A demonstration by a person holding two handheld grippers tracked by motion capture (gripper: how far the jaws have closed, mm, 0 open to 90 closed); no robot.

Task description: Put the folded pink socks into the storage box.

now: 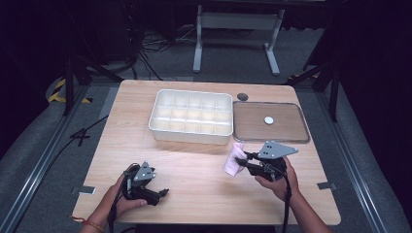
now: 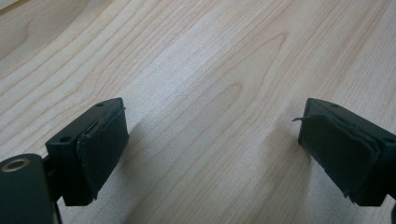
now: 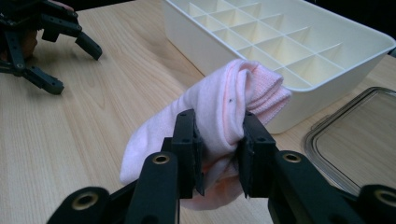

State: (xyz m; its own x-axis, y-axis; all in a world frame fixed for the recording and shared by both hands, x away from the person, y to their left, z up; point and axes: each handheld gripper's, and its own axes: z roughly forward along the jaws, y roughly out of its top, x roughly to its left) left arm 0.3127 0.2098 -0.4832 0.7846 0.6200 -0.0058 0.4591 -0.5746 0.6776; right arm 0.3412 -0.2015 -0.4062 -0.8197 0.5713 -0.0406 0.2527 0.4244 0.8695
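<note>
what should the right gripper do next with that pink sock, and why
Probably carry it forward over the white divided box and lower it into a compartment. The right gripper is shut on the rolled pink sock, the box stands just ahead with its cells looking empty, and the left gripper rests open on the table, away from the path.

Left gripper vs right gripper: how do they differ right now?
The left gripper has its jaws wide apart with only bare table between them; the right gripper is shut on a rolled pink sock. The left one sits low over the table's near left part, far from the divided white box; the right one holds its sock close in front of that box. Both are black, two-jawed and hand-held.
</note>
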